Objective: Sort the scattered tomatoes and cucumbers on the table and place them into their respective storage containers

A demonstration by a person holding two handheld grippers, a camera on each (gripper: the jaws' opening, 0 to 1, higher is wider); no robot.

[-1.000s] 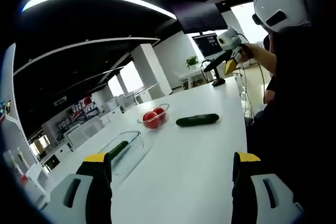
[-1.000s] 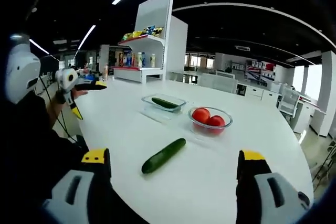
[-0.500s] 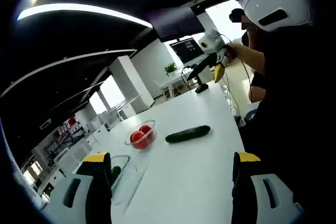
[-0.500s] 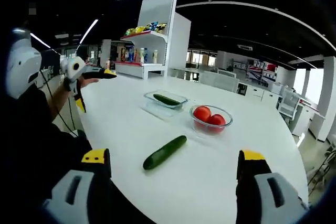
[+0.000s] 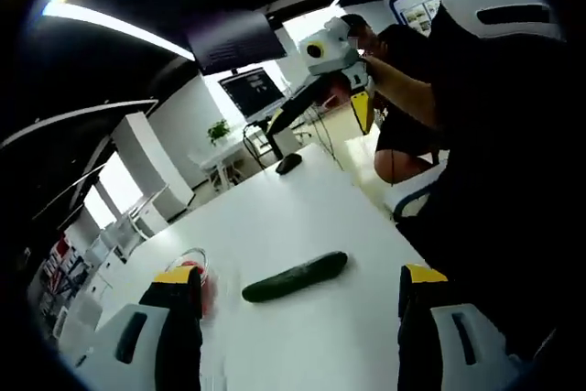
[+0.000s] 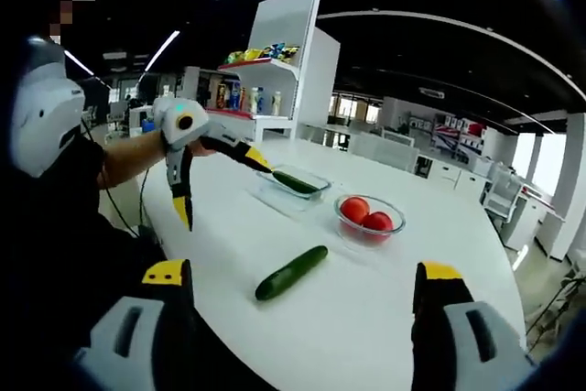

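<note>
Your right gripper [image 6: 298, 304] has its jaws wide apart with nothing between them, and your left gripper [image 5: 291, 309] is the same, apart and empty; in the right gripper view you see the left gripper again, held up in the air over the far side of the table, its jaws spread. From large to small: the white table [image 6: 366, 318] carries a rectangular clear container [image 6: 291, 183] with one cucumber already inside, then a round glass bowl [image 6: 370, 219] with two tomatoes [image 6: 366, 215], and nearest to you the loose cucumber [image 6: 291, 273], which lies flat on the bare table, apart from both containers. This cucumber is probably stiff and of moderate weight, with smooth skin that may slip, and it can roll because it is round. I think you should take it near the middle, jaws across its width, so it does not tip at either end. Close firmly but not hard, since the skin can bruise. The glass containers look fragile, so lower it in gently.
</note>
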